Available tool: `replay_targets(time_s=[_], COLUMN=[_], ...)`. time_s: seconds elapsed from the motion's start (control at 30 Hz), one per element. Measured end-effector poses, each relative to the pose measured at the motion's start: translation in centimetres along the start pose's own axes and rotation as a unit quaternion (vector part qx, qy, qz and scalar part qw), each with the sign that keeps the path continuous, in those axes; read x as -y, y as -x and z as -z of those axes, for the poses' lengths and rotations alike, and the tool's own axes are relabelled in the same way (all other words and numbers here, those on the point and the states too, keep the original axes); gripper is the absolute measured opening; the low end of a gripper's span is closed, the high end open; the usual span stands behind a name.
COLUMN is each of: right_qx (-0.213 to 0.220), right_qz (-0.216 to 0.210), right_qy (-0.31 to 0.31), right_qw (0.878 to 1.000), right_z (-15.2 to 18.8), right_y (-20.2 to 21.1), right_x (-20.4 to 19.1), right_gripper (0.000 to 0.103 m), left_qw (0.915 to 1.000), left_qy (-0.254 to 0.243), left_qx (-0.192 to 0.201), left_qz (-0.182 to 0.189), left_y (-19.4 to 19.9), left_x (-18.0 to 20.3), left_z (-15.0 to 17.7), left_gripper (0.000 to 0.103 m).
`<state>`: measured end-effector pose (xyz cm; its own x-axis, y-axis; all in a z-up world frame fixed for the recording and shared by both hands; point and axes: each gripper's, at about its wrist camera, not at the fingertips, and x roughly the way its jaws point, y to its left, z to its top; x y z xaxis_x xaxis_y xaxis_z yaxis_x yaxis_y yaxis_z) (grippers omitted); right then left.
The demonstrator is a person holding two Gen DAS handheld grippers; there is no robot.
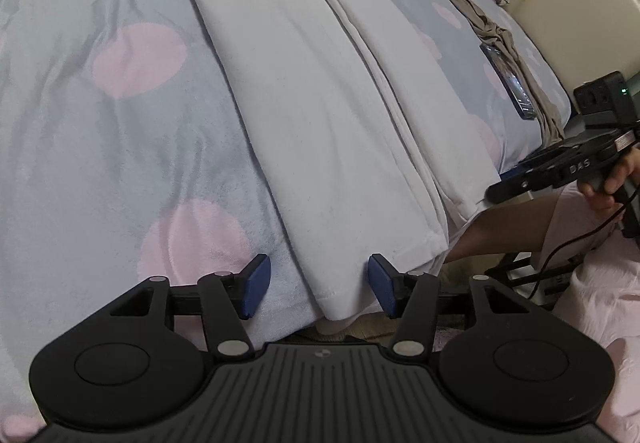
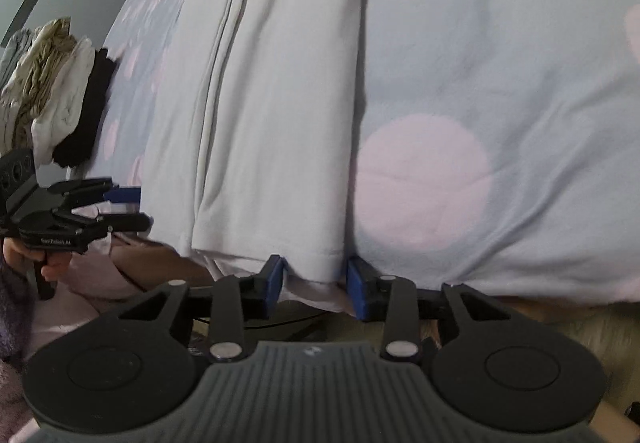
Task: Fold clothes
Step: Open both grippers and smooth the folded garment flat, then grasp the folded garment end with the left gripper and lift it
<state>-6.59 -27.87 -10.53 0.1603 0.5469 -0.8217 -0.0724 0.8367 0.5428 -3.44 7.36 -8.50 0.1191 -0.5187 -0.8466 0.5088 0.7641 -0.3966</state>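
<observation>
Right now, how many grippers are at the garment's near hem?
2. Left gripper open around the white garment's left hem corner; right gripper open around the right corner.

A bed covered in grey-blue fabric with pink dots [image 1: 100, 147] carries a long white folded garment [image 1: 320, 123], a dark phone [image 1: 510, 81] at right, and stacked folded clothes [image 2: 56, 91] at left.

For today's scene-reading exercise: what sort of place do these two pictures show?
Most likely a bedroom. A bed with a grey, pink-spotted cover holds a long white garment, a cream padded headboard stands behind it, and a stack of folded clothes sits at the bed's edge.
</observation>
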Motion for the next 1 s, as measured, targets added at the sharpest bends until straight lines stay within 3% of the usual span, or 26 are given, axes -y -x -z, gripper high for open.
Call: replay_targets(time_s=[0.2, 0.23, 0.33, 0.4, 0.5, 0.73, 0.87, 1.0], right_qx=[0.009, 0.011, 0.012, 0.012, 0.013, 0.034, 0.065, 0.093], right_qz=[-0.014, -0.015, -0.016, -0.022, -0.031, -0.093, -0.141, -0.17], right_qy=[-0.015, -0.013, -0.001, -0.006, -0.006, -0.003, -0.014, -0.01], right_qw=[1.0, 1.0, 1.0, 1.0, 0.999, 0.995, 0.988, 0.981], right_z=[0.2, 0.4, 0.5, 0.5, 0.5, -0.1, -1.1, -2.6], right_y=[-0.4, -0.5, -0.5, -0.2, 0.4, 3.7, 5.7, 7.4], right_x=[0.4, 0.2, -0.3, -0.2, -0.4, -0.7, -0.8, -1.5], right_gripper=[0.039, 0.034, 0.023, 0.019, 0.015, 0.013, 0.013, 0.013], left_qw=[1.0, 1.0, 0.9996, 0.9995, 0.9998, 0.9962, 0.9893, 0.9834], left_qy=[0.002, -0.003, -0.023, -0.027, -0.019, 0.0, 0.02, 0.031], left_qx=[0.004, 0.005, 0.006, 0.006, 0.006, 0.034, 0.072, 0.103], left_qz=[0.006, 0.004, -0.012, -0.015, 0.009, 0.08, 0.126, 0.146], left_y=[-0.5, -0.5, -0.3, 0.1, 0.8, 3.5, 5.9, 7.8], left_x=[-0.2, -0.1, 0.6, 0.8, 0.5, -0.1, -1.2, -1.9], left_z=[0.0, 0.1, 0.4, 0.5, 0.5, -0.4, -1.6, -3.5], left_gripper=[0.057, 0.057, 0.046, 0.03, 0.009, 0.007, 0.006, 0.006])
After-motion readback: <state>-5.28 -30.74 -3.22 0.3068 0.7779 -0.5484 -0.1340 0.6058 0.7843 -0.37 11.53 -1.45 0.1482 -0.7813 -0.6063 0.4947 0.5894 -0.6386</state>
